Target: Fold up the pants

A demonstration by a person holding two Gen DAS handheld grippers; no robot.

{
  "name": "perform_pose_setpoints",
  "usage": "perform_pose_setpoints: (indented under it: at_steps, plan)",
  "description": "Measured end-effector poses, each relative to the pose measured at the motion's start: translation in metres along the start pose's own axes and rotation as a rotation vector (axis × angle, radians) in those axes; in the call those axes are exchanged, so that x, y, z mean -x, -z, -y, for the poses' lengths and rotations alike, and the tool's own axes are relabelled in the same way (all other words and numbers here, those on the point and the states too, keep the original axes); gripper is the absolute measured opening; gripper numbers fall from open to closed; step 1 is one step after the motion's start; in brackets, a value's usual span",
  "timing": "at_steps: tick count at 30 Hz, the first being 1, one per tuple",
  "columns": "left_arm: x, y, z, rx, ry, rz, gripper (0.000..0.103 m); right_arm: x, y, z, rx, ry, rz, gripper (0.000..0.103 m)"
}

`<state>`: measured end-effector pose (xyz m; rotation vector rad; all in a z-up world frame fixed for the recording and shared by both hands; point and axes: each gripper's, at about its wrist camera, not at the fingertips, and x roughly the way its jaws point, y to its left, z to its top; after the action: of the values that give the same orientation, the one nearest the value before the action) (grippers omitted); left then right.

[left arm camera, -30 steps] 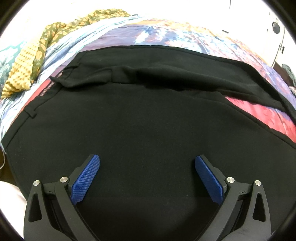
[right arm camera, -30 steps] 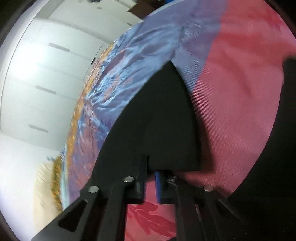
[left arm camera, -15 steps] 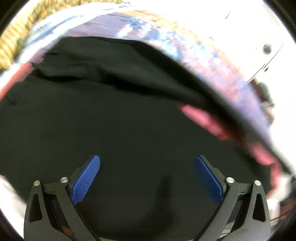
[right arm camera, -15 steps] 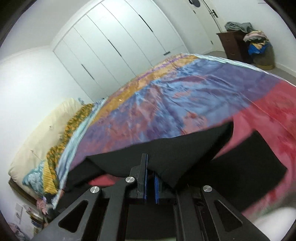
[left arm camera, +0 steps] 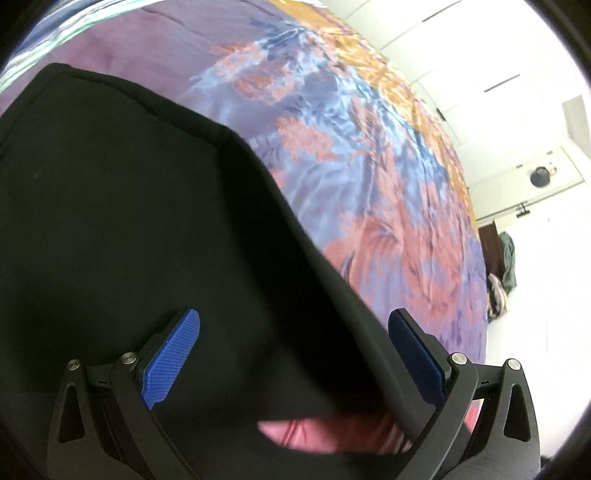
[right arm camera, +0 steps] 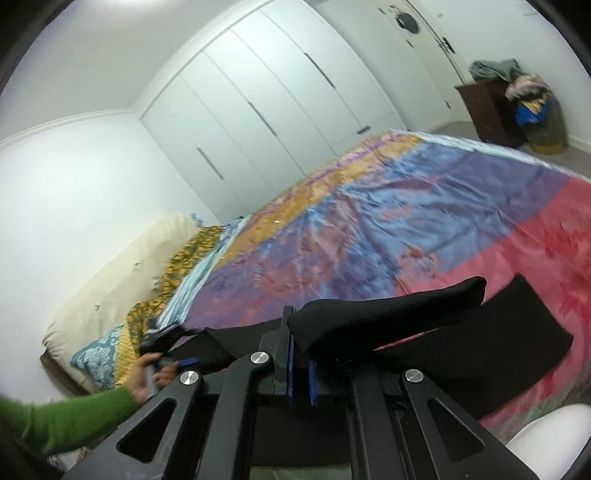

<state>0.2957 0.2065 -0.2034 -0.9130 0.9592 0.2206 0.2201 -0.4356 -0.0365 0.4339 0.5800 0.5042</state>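
Lifted higher now, the black pants (right arm camera: 388, 314) hang folded from the closed right claw (right arm camera: 300, 373); the left claw (left arm camera: 295, 362) gapes wide, holding nothing.

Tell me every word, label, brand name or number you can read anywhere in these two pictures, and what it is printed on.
None: no readable text shows in either view.
The black pants show no tag or label.
The patterned bedspread carries only a floral print.
The white wardrobe doors are plain.
The round dark thing on the door is too blurred to tell whether it bears writing.
The left gripper and right gripper show no markings.
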Motion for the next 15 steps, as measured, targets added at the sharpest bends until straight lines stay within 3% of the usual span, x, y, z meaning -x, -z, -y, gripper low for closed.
perform_pose_setpoints:
  at_steps: [5, 7, 8, 9, 11, 15]
  plan:
    - [-0.017, -0.021, -0.003, 0.060, 0.031, -0.016, 0.100, 0.023, -0.005, -0.008, 0.047, -0.020, -0.024, 0.006]
    - [-0.025, -0.025, -0.003, 0.094, 0.048, -0.021, 0.085, 0.031, -0.005, -0.009, 0.068, -0.021, -0.043, 0.006]
    - [-0.027, -0.027, -0.005, 0.109, 0.067, -0.033, 0.049, 0.033, -0.004, -0.009, 0.083, -0.013, -0.060, 0.006]
    - [-0.028, -0.028, -0.006, 0.119, 0.077, -0.049, 0.006, 0.034, -0.003, -0.007, 0.088, -0.002, -0.075, 0.006]
    - [-0.015, -0.028, -0.006, 0.119, 0.082, -0.042, 0.006, 0.030, -0.003, 0.001, 0.083, 0.029, -0.101, 0.006]
    - [0.076, -0.029, 0.014, -0.017, 0.158, 0.120, 0.006, 0.002, -0.023, 0.029, 0.089, 0.081, -0.115, 0.006]
